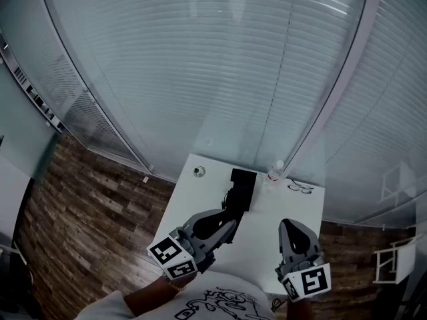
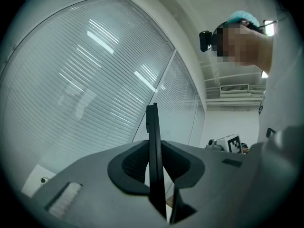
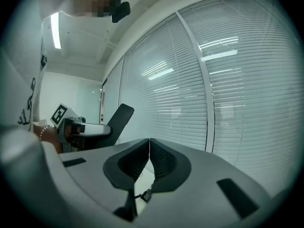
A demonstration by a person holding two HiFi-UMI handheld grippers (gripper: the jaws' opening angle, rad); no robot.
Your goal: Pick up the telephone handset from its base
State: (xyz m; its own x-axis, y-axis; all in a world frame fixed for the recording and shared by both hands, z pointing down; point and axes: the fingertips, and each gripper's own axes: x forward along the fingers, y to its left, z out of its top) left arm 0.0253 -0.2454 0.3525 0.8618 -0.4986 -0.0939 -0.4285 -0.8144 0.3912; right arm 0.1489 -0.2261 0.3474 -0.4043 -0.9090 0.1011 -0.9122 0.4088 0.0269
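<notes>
Left claw (image 1: 230, 225) round handset (image 2: 153, 141), edge-on in its own view

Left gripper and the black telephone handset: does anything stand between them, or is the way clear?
Nothing visible does. The black telephone handset is clamped edge-on between the left gripper's jaws, held in the air off the black base on the white table. The right gripper is shut and empty.
</notes>
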